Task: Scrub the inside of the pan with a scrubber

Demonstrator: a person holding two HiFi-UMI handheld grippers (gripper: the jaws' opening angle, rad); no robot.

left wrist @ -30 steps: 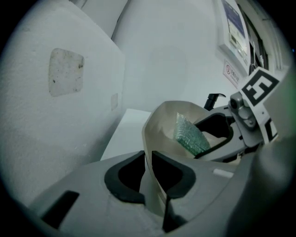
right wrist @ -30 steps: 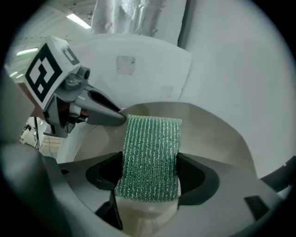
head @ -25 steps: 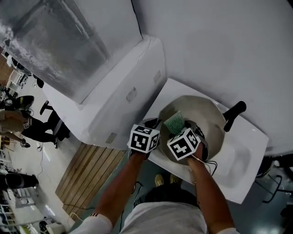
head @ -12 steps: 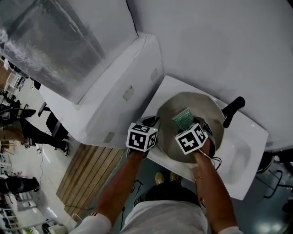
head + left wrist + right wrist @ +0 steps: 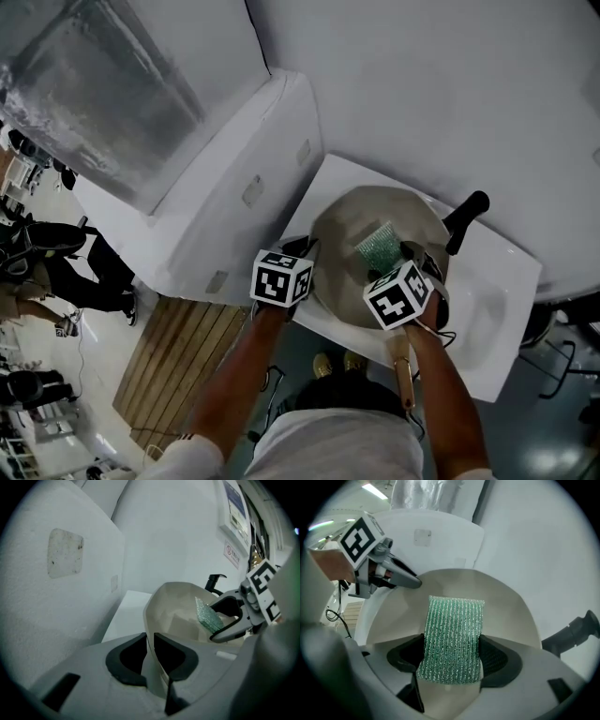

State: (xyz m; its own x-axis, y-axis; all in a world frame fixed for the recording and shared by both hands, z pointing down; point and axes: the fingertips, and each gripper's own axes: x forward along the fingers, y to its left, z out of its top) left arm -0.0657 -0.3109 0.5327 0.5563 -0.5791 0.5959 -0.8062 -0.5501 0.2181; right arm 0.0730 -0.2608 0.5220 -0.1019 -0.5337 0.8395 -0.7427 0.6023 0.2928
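Inside the beige pan (image 5: 361, 217), the right hand-held gripper (image 5: 452, 657) clamps a green ribbed scrubber (image 5: 453, 630); the left hand-held gripper (image 5: 150, 654) pinches the pan's rim.

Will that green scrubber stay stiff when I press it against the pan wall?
Probably floppy: the scrubber is a thin mesh pad standing past the right tongs, so its free end likely bends. Its rough weave should resist slipping out.

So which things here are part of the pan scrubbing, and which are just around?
In the job: pan, gripped at its rim by the left gripper; green scrubber in the right gripper; white sink under the pan.
Just around: white cabinet, wooden slats on the floor, people in the background.
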